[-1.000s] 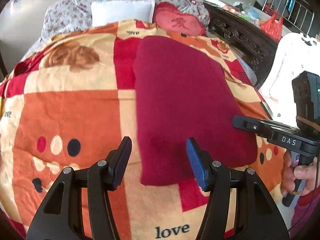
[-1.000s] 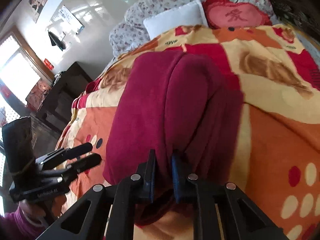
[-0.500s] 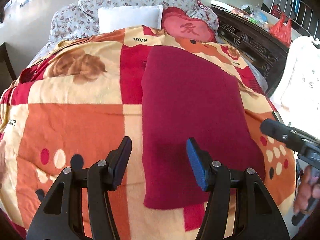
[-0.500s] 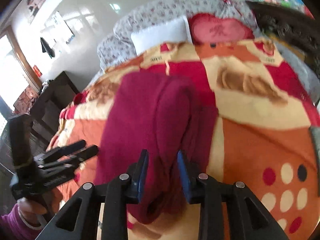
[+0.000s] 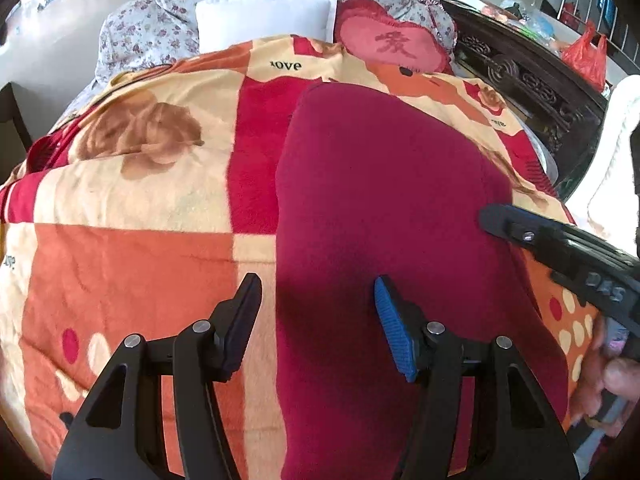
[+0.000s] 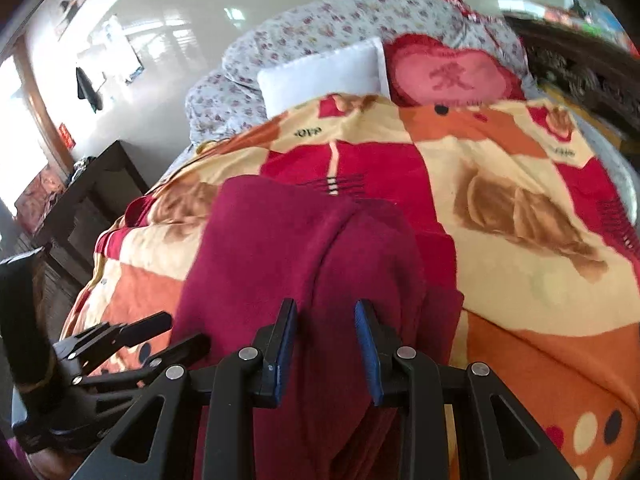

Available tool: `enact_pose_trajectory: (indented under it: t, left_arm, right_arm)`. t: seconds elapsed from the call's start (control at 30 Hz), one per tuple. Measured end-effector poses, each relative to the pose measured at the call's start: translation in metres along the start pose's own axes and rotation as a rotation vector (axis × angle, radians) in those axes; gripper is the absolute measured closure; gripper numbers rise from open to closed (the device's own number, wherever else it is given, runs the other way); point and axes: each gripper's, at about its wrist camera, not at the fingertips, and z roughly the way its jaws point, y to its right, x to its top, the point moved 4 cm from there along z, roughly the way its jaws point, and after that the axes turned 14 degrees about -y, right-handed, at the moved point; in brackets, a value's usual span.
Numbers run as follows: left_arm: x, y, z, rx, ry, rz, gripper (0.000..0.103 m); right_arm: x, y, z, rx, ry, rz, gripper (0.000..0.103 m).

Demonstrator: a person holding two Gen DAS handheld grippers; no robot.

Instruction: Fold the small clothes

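Observation:
A dark red garment [image 5: 384, 216] lies folded lengthwise on an orange, red and cream blanket [image 5: 132, 256]. My left gripper [image 5: 316, 320] is open and empty, held above the garment's near left edge. In the right wrist view the garment [image 6: 280, 248] shows a raised fold running along it. My right gripper [image 6: 326, 340] is open over that fold near the garment's near end, holding nothing. The right gripper also shows at the right of the left wrist view [image 5: 560, 248], and the left gripper at the lower left of the right wrist view [image 6: 132, 344].
A white pillow [image 5: 266, 20] and a red heart cushion [image 5: 394, 46] lie at the head of the bed. A dark carved wooden bed frame [image 5: 528, 80] runs along the right. A dark cabinet [image 6: 92, 200] stands at the left of the bed.
My right gripper was shut on the garment's fold and has opened, letting it go. My left gripper stayed open and drew closer to the garment.

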Motion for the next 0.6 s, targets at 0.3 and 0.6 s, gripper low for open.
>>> enact_pose_trajectory:
  t: [0.3, 0.6]
  left_arm:
    - [0.005, -0.001, 0.007, -0.004, -0.009, -0.023, 0.035]
    - [-0.012, -0.007, -0.004, -0.104, -0.009, -0.033, 0.034]
  right_arm:
    - [0.003, 0.004, 0.008, -0.01, -0.007, 0.004, 0.074]
    - [-0.044, -0.004, -0.024, -0.04, 0.012, -0.001, 0.059]
